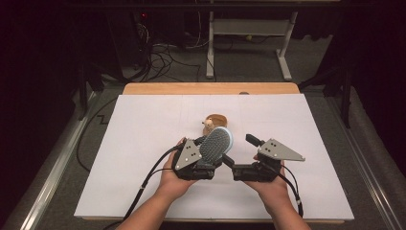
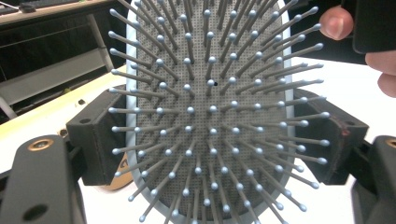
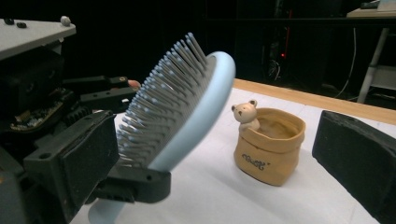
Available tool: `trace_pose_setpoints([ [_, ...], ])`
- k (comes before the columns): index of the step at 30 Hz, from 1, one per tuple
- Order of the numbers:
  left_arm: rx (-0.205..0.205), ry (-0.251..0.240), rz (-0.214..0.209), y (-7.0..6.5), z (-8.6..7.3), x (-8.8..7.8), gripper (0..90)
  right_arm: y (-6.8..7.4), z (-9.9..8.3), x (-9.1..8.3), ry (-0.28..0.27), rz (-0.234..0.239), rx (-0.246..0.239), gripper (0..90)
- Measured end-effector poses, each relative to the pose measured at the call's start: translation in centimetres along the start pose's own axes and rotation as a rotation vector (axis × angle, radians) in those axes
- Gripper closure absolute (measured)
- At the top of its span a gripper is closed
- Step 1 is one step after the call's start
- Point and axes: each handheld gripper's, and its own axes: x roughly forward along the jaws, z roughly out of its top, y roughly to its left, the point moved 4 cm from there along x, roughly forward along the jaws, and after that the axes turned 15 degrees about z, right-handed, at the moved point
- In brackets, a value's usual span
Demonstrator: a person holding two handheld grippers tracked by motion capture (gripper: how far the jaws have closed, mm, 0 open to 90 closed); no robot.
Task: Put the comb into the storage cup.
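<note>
Left claw has the hairbrush clamped – in the left gripper view both black pads press the pale-blue rim from either side, low on the paddle, jaws set partly apart because the brush head is between them. Brush is lifted off the counter, not resting on it.

Long axis of the hairbrush runs from the left claw up and away toward the far side of the counter, tilted over; the handle end points down toward the person, the rounded top points up and toward the bear pot. Bristles face the left claw's own camera – in the right gripper view they face left, with the smooth blue back turned toward the pot.

Right claw sits just to the right of the brush in the high view, jaws spread wide and nothing between the pads; in the right gripper view the handle end shows low at the left, near the left-hand jaw, though whether it touches that jaw is hard to tell from this angle.

Key relation: the brush lies left and slightly forward of the right claw, well within reach, so the right hand is the free one for any re-grip. The pot stands just beyond the brush tip, apart from it, upright on the counter.
</note>
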Motion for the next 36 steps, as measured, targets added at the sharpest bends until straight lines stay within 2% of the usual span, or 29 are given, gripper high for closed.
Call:
trace_pose_setpoints([
  [9, 0.011, -0.007, -0.002, -0.5, 0.1, -0.1, 19.9, 0.3, 0.5, 1.1, -0.003, 0.029, 0.008, 3.7],
  [21, 0.019, -0.015, -0.001, -1.0, 0.1, -0.2, 19.9, 0.5, 1.3, 2.3, -0.006, 0.061, 0.017, 14.7],
  [36, 0.019, -0.012, 0.001, -1.3, 0.0, -0.2, 19.9, -0.1, 1.3, 2.5, -0.023, 0.078, 0.076, 27.1],
])
